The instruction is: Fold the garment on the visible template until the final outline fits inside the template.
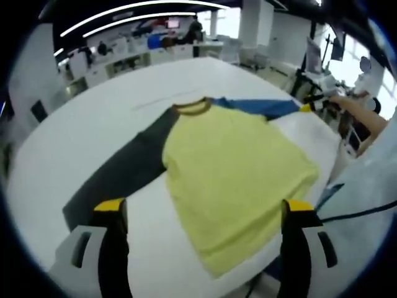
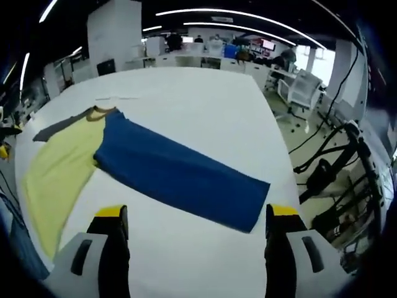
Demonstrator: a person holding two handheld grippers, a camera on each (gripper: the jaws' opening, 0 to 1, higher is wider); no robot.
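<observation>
A long-sleeved shirt lies flat on the white table (image 1: 74,136). It has a yellow body (image 1: 229,161), a dark grey sleeve (image 1: 124,171) and a blue sleeve (image 1: 260,107). My left gripper (image 1: 205,208) is open above the shirt's hem, its yellow-tipped jaws standing either side of the yellow body. In the right gripper view the blue sleeve (image 2: 180,177) stretches out from the yellow body (image 2: 59,171), and the right gripper (image 2: 197,212) is open just short of the cuff, holding nothing. A faint thin line (image 2: 118,98) marks the table beyond the brown collar (image 1: 192,108).
A person's arm (image 1: 356,112) reaches in by the blue sleeve's end, with a black and yellow tool (image 1: 313,102). The table edge (image 2: 282,155) drops off to the right, with a black stand and cables (image 2: 347,161) beyond it. Office desks (image 2: 205,59) line the back.
</observation>
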